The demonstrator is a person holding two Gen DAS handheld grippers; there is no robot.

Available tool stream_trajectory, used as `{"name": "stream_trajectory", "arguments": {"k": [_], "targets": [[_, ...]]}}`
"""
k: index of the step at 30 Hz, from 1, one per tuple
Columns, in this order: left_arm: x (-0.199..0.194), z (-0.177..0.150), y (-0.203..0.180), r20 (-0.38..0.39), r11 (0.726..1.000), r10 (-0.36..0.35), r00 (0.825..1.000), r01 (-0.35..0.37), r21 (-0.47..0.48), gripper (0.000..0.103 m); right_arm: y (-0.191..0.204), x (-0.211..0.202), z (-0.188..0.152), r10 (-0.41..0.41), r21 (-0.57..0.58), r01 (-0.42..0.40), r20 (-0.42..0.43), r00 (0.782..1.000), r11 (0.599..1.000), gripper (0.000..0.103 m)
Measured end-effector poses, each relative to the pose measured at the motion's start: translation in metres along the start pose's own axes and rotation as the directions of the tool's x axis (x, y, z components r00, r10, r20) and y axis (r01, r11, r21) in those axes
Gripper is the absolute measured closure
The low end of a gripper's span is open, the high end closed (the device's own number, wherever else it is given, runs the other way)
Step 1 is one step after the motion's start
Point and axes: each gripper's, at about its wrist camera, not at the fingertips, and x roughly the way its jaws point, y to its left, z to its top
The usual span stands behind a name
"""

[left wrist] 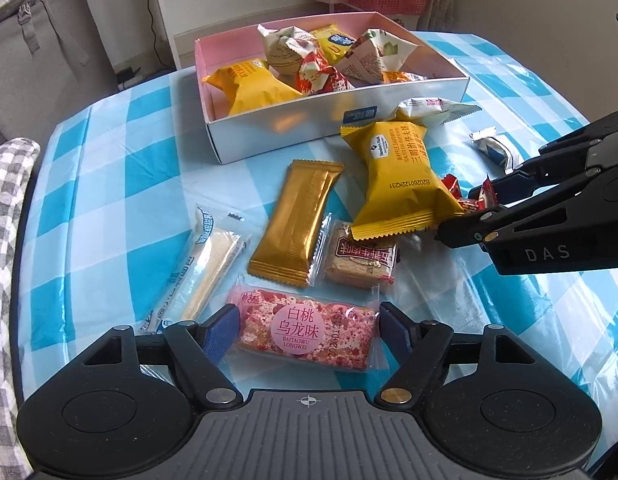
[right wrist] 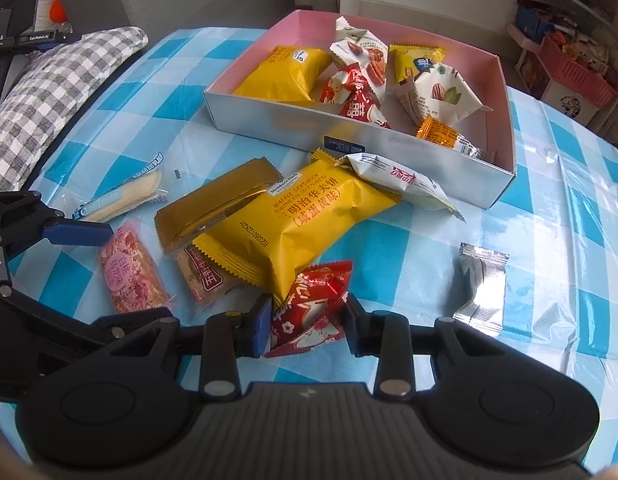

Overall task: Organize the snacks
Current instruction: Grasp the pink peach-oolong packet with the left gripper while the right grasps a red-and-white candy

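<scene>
Right gripper clamped on red packet, box ahead (left gripper straddling pink bar, unpinched).

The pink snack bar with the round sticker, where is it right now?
The pink snack bar lies on the checked tablecloth between the left gripper's blue pads, at the bottom of the left wrist view, just below the gold wrapper.
</scene>
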Motion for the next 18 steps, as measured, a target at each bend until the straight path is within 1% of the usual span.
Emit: {"name": "stream_trajectory", "arguments": {"k": [10, 18], "targets": [[-0.004, 0.002, 0.005, 0.003, 0.999, 0.01, 1.0, -0.01, -0.037, 0.032, -0.018, -0.017, 0.0, 0.023, 0.064, -0.025, 0.031, 0.999, 0.998, 0.071], [-0.011, 0.006, 0.009, 0.021, 0.998, 0.005, 1.0, -0.003, -0.067, 0.032, -0.026, -0.026, 0.001, 0.042, 0.085, -0.046, 0.04, 0.998, 0.995, 0.071]]}}
